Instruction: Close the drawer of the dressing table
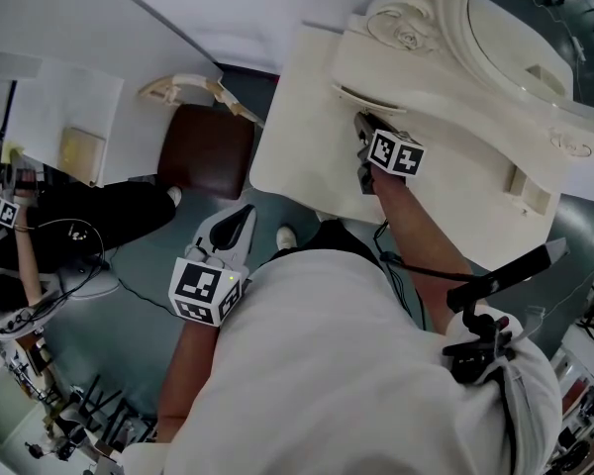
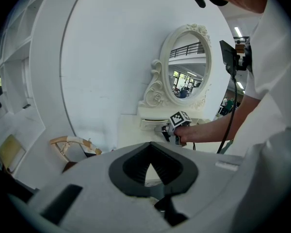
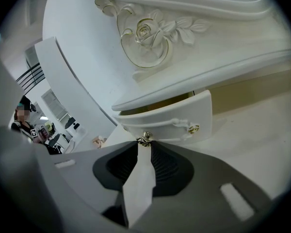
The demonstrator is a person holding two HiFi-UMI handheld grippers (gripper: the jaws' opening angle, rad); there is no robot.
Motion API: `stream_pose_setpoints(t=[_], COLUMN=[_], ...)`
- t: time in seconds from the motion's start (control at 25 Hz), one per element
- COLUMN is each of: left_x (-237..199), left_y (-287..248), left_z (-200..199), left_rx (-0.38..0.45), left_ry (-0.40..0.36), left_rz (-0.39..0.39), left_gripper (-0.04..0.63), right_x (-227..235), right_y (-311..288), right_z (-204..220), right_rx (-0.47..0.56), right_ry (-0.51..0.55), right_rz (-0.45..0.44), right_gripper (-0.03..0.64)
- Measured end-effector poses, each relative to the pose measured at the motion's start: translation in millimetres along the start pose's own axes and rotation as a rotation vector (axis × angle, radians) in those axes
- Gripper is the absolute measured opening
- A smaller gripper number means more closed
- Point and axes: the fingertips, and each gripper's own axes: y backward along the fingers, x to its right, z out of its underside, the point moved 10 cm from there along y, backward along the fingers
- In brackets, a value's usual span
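Note:
The white dressing table (image 1: 297, 137) has a small curved drawer (image 3: 184, 113) under its carved mirror base, and it stands slightly out with a dark gap above its front. My right gripper (image 3: 144, 142) is at the drawer front, its tips closed on the little metal knob (image 3: 145, 139). The head view shows that gripper (image 1: 360, 125) reaching over the tabletop to the drawer (image 1: 356, 95). My left gripper (image 1: 240, 218) hangs low beside the table's near corner, shut and holding nothing. From the left gripper view (image 2: 150, 147) the right gripper (image 2: 166, 131) shows at the drawer (image 2: 153, 124).
An oval mirror (image 1: 515, 28) in an ornate frame rises behind the drawer. A chair with a brown seat (image 1: 206, 151) stands left of the table against the white wall. Another person in black (image 1: 89, 216) sits at far left, with cables on the grey floor.

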Motion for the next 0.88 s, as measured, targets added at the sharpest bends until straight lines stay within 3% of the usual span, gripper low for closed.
stream_pose_setpoints(t=[0.88], left_x=[2], left_y=[-26], left_z=[-21], left_rx=[-0.005], left_ry=[0.013], left_rz=[-0.021], left_gripper=[0.003], right_x=[11], right_y=[-17], right_z=[-29], right_rx=[-0.003], right_ry=[0.032], right_rz=[-0.024], right_gripper=[0.086])
